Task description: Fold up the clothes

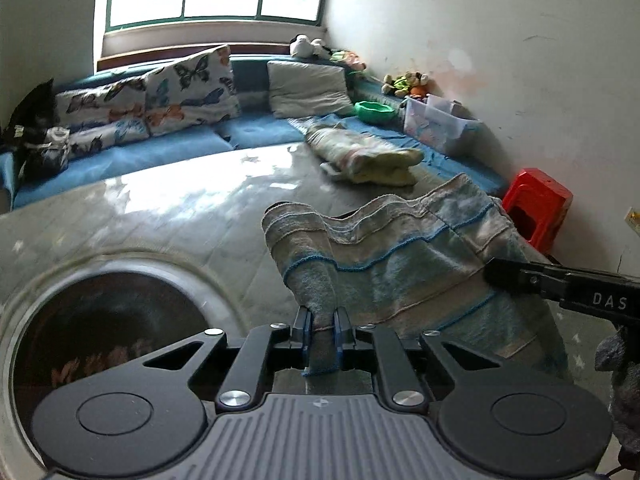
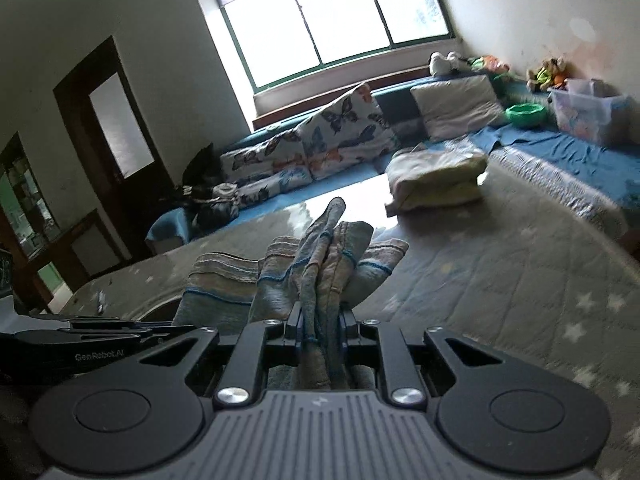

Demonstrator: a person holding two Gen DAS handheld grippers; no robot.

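**Lettering on the two grippers**

In the left wrist view, white letters "DAS" stand on the black body of the right gripper [image 1: 496, 276] at the right edge of the frame. In the right wrist view, "GenRobot.AI" stands in pale letters on the black left gripper [image 2: 160, 330] at lower left.

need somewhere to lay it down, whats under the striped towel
The towel hangs from the left gripper and right gripper. Around it the grey starred bedcover shows. The patch directly beneath is covered.
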